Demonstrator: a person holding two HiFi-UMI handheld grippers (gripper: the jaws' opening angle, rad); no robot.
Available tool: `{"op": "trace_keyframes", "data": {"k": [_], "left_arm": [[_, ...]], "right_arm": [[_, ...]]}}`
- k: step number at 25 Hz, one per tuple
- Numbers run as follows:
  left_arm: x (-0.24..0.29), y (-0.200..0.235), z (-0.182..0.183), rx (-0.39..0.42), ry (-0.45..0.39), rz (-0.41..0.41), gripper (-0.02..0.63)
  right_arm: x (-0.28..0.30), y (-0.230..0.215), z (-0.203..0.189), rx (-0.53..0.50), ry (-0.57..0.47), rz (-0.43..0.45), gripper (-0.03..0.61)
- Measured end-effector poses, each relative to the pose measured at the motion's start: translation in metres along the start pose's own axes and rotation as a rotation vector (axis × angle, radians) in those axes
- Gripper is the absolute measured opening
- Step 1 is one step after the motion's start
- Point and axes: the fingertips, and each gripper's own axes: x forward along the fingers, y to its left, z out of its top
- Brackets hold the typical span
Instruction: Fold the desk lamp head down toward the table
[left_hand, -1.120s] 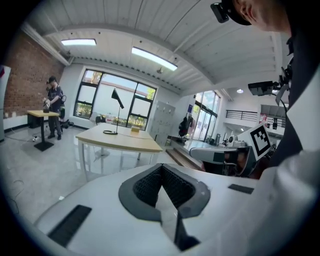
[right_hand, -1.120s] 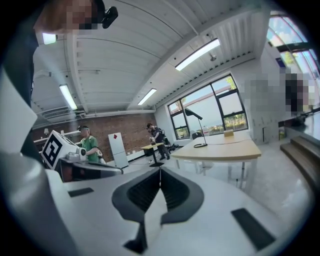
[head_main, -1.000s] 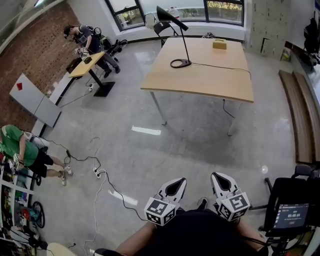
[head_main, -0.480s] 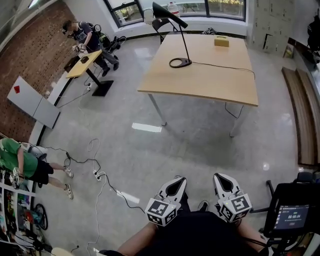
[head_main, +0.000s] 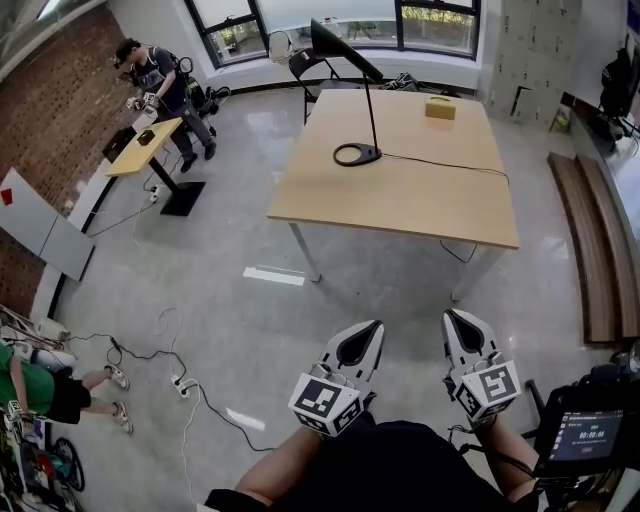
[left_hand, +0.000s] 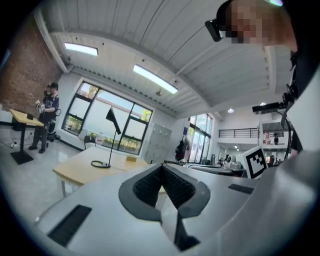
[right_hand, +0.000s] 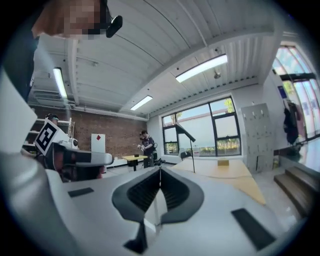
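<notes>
A black desk lamp (head_main: 358, 90) stands on the far left part of a light wooden table (head_main: 400, 190), with a ring base (head_main: 356, 154), thin stem and its head (head_main: 340, 48) raised up and slanted. It also shows small in the left gripper view as the lamp (left_hand: 109, 140) and in the right gripper view as the lamp (right_hand: 186, 140). My left gripper (head_main: 377, 327) and right gripper (head_main: 455, 316) are both shut and empty, held close to my body, well short of the table.
A small yellow box (head_main: 439, 108) lies at the table's far end. A chair (head_main: 303, 62) stands behind the lamp. A person (head_main: 155, 85) works at a small desk (head_main: 145, 133) at left. Cables and a power strip (head_main: 180, 382) lie on the floor; a bench (head_main: 595, 240) runs along the right.
I have walked closer to the table: it and the lamp look larger and nearer in the head view. Both grippers rose a little and stayed shut.
</notes>
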Motion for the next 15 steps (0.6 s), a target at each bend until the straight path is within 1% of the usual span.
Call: {"op": "trace_keyframes", "data": {"k": [2,3,5,8,10,13,15], "left_arm": [[0.012,0.014,0.032,0.002,-0.064,-0.031,0.003],[0.017,0.021,0.043,0.003,-0.086,-0.041,0.003],[0.023,0.035,0.054,-0.011,-0.107,-0.047,0.003],[0.024,0.054,0.05,-0.069,-0.109,-0.034,0.003],[0.025,0.063,0.042,-0.11,-0.094,-0.021,0.003],[0.031,0.072,0.031,-0.154,-0.07,-0.012,0.003],[0.037,0.075,0.029,-0.158,-0.062,-0.008,0.003]], "right_arm": [[0.031,0.002,0.035,-0.028,-0.067,0.009,0.005],[0.044,0.004,0.048,-0.024,-0.094,0.012,0.005],[0.065,0.009,0.061,0.028,-0.123,0.018,0.005],[0.081,0.024,0.058,0.135,-0.125,0.019,0.005],[0.086,0.035,0.049,0.172,-0.108,0.013,0.005],[0.095,0.049,0.035,0.168,-0.07,0.035,0.005],[0.103,0.05,0.032,0.165,-0.06,0.053,0.005]]}}
